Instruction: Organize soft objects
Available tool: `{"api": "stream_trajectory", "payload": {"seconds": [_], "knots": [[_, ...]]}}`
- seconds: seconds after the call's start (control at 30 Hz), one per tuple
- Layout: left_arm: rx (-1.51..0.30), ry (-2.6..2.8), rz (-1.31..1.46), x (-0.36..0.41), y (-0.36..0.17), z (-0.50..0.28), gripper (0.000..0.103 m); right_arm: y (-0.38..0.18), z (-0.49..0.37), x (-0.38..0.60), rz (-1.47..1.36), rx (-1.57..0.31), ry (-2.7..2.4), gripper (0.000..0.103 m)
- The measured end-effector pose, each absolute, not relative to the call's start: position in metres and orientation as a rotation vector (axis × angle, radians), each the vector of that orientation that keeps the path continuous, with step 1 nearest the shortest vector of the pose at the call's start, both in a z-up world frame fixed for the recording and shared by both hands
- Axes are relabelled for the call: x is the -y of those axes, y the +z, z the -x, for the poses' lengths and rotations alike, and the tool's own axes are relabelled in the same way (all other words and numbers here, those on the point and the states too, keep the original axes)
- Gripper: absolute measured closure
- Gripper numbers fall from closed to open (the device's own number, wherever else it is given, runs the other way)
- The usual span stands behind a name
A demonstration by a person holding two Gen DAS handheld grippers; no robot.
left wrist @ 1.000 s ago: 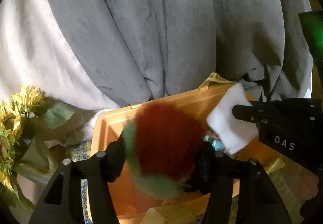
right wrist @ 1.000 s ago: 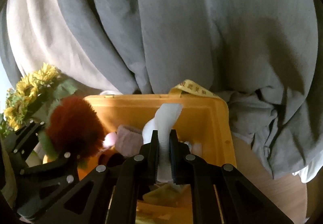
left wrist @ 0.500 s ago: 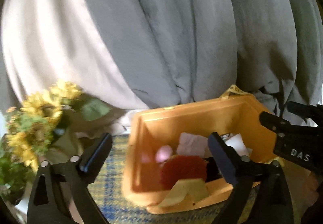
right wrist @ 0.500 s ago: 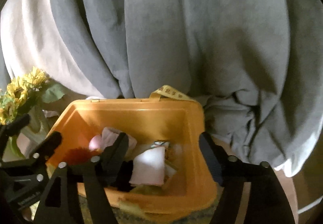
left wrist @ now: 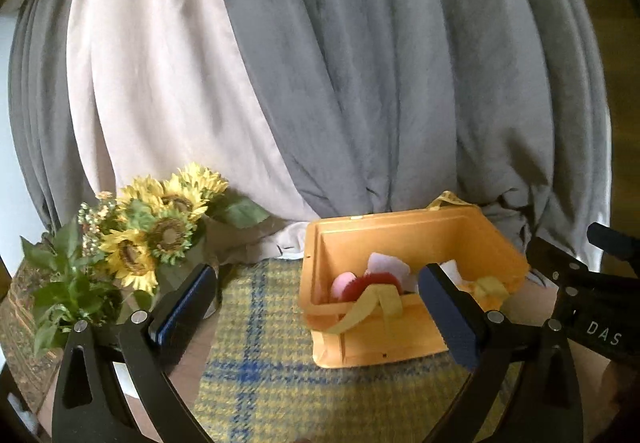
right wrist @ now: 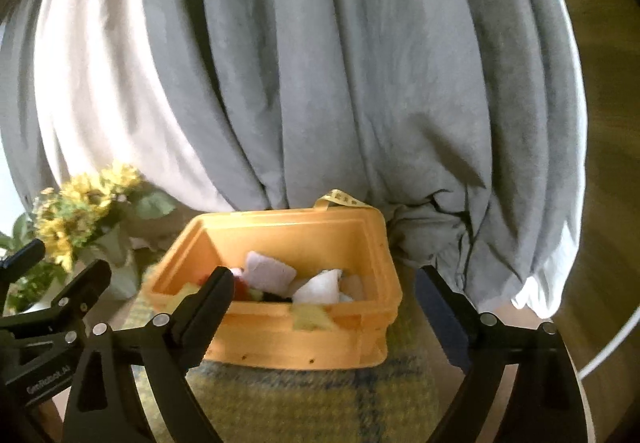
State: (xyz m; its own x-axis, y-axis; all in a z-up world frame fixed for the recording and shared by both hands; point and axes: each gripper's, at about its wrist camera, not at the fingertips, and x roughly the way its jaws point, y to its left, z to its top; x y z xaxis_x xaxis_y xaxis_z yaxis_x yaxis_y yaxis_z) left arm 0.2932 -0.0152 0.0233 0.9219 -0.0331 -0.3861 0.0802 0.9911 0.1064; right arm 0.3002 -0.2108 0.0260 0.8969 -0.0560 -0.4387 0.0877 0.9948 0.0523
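An orange plastic bin [left wrist: 400, 231] stands on a plaid mat. In it lie a red fluffy piece [left wrist: 382, 280], a pink ball [left wrist: 344, 283] and a white cloth [left wrist: 386, 263]; a yellow strap [left wrist: 376, 303] hangs over its front wall. My left gripper [left wrist: 316, 279] hangs back from the bin, its jaws opening wide with nothing between them. In the right wrist view the bin [right wrist: 280, 219] holds a white cloth [right wrist: 320, 287] and a pale pink cloth [right wrist: 268, 271]. My right gripper [right wrist: 325, 277] is also opening and holds nothing.
A bunch of sunflowers [left wrist: 160, 231] stands left of the bin. Grey curtain [left wrist: 360, 83] and pale curtain [left wrist: 152, 83] hang close behind. The yellow and blue plaid mat [left wrist: 260, 363] covers the table. A white cable [right wrist: 608, 347] runs at the far right.
The left gripper let go of the red fluffy piece and the right let go of the white cloth; both now lie in the bin. Both grippers opened and drew back and up.
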Motion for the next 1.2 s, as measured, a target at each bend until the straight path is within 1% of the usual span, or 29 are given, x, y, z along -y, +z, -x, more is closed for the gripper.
{"api": "stream_trajectory", "payload": {"seconds": [0.23,0.53,1.0,1.2], "knots": [[-0.360,-0.118,-0.144,-0.002,0.029,-0.250,0.000,0.031,-0.245,0.186,-0.093,-0.415,-0.122,0.010],[-0.358,-0.149,-0.139,-0.016,0.030,-0.205,0.000,0.032,-0.186,0.164,-0.094,-0.391,-0.208,0.010],[-0.333,-0.094,-0.087,-0.016,0.037,-0.116,0.000,0.045,-0.106,0.166,-0.059,-0.367,-0.153,0.010],[-0.330,-0.093,-0.076,-0.013,0.036,-0.079,0.000,0.045,-0.071,0.171,-0.068,-0.365,-0.145,0.007]]}}
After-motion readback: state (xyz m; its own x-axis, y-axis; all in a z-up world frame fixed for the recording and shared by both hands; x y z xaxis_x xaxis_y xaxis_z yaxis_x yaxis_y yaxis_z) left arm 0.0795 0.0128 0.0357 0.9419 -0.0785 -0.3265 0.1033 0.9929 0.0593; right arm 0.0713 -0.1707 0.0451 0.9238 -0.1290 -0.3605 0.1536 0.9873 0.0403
